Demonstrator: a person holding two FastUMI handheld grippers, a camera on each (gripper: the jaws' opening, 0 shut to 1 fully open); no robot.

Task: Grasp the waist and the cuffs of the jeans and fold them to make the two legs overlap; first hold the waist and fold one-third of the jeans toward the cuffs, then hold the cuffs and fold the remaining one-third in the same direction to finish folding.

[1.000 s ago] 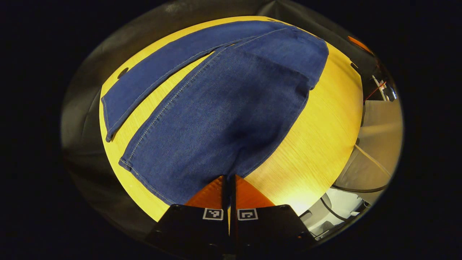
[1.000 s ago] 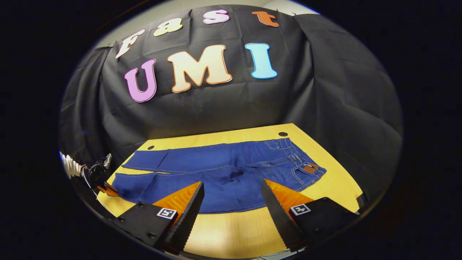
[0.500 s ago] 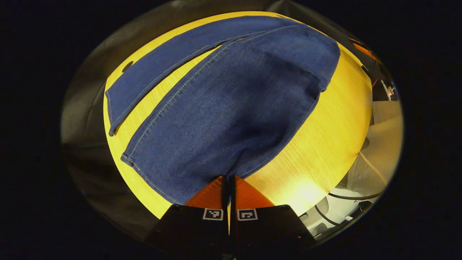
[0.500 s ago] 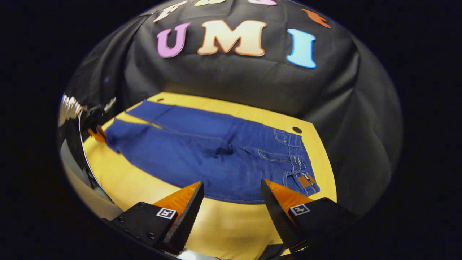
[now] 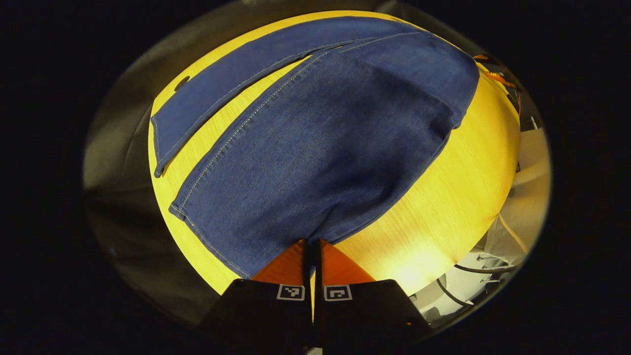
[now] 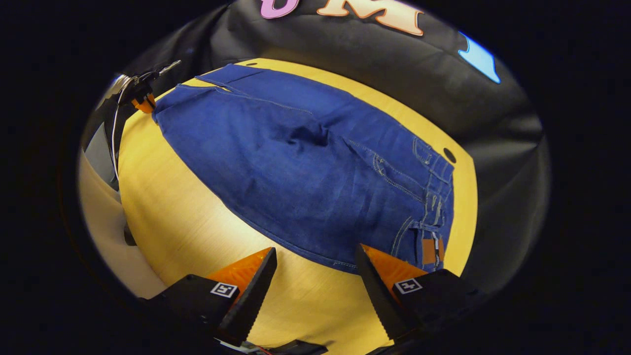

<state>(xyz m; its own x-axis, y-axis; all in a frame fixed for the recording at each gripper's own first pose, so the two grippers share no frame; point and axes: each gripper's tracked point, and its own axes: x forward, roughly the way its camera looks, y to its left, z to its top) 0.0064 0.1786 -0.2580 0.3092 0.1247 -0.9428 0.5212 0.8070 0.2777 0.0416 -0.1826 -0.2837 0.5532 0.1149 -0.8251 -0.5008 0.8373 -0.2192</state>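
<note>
Yellow table [image 6: 177,217] under jeans [image 6: 305,167]; left claw [image 5: 312,246] clamped on cuff, pinch point hidden; right claw [image 6: 315,276] apart.

Bare desk [image 6: 197,217] is stretching wide in front of the jeans [image 6: 305,162], so there's passing room there; the booth's cloth wall [image 6: 394,64] is hanging right behind, blocking that side.

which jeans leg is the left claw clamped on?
The near leg, the one along the table's front edge: the left claw pinches its cuff. The far leg lies flat, ungripped, a wedge of table between them.
</note>
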